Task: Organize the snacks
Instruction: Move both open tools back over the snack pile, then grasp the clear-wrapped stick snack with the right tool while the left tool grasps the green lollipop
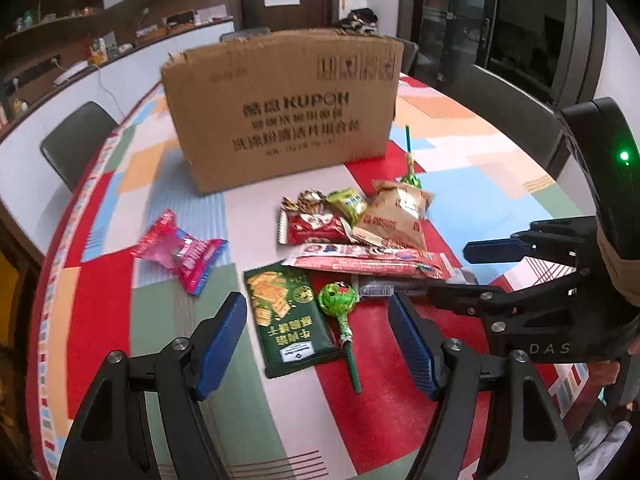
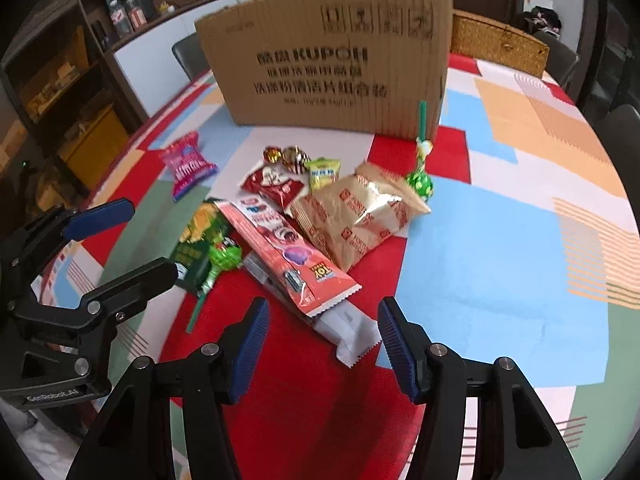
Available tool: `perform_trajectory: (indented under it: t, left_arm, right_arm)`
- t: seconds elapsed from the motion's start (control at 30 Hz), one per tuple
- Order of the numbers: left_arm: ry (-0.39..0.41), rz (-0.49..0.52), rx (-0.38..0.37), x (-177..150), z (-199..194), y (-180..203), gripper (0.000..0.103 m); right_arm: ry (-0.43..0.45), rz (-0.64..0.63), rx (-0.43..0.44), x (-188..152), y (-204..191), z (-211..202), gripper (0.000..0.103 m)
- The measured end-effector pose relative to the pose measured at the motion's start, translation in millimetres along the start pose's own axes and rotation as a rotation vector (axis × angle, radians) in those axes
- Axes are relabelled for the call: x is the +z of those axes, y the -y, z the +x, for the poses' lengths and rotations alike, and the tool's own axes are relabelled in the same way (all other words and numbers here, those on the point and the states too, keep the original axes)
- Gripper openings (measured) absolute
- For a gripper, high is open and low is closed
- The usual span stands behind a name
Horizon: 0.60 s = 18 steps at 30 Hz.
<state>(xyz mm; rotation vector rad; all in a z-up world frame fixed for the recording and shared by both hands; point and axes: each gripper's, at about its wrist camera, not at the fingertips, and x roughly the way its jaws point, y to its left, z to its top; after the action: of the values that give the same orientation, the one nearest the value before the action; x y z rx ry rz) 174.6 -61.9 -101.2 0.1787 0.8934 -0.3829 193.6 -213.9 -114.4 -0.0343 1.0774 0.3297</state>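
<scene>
A pile of snacks lies on the table in front of a cardboard box (image 1: 280, 108) (image 2: 332, 64). A dark green cracker packet (image 1: 288, 312) (image 2: 196, 248) and a green lollipop (image 1: 338, 300) (image 2: 224, 258) lie between the fingers of my open left gripper (image 1: 320, 348). A long red packet (image 1: 368, 260) (image 2: 288, 252) lies over a white wrapper (image 2: 348, 332), whose end sits between the fingers of my open right gripper (image 2: 322, 344). A tan bag (image 1: 396, 216) (image 2: 360, 216), a red packet (image 1: 312, 228) (image 2: 276, 184), a second lollipop (image 2: 420, 182) and a pink packet (image 1: 180, 248) (image 2: 188, 164) lie further back.
The table has a colourful patchwork cloth (image 1: 460, 152) (image 2: 500, 240). A wicker basket (image 2: 500, 42) stands behind the box at the right. Dark chairs (image 1: 76, 140) ring the table. Each gripper shows at the side of the other's view (image 1: 520, 272) (image 2: 80, 248).
</scene>
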Motion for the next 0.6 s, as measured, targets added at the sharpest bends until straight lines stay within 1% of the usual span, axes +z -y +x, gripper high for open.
perform_trajectory:
  t: [0.03,0.1,0.2,0.4,0.47,0.6]
  left_arm:
    - [-0.008,0.005,-0.006,-0.2,3.4,-0.1,0.067]
    - [-0.018,0.011,-0.016,-0.6,9.5,-0.5,0.066]
    - [-0.029,0.020,-0.040,-0.3,16.1,0.0,0.060]
    - [-0.046,0.040,-0.091,3.5,26.9,1.5,0.050]
    - [-0.052,0.037,-0.107,4.9,30.4,0.7,0.042]
    - [-0.074,0.014,-0.139,4.9,37.7,-3.6,0.034]
  right_arm:
    - [-0.008,-0.002,0.003,-0.2,0.4,2.7,0.057]
    - [-0.027,-0.012,0.007,-0.5,0.5,9.6,0.057]
    - [-0.042,-0.020,0.011,-0.7,0.8,16.2,0.057]
    - [-0.043,-0.050,0.025,1.8,-1.0,21.4,0.057]
    - [-0.046,-0.073,0.027,2.9,-3.4,22.4,0.057]
    - [-0.049,-0.105,0.029,8.0,-7.8,26.2,0.057]
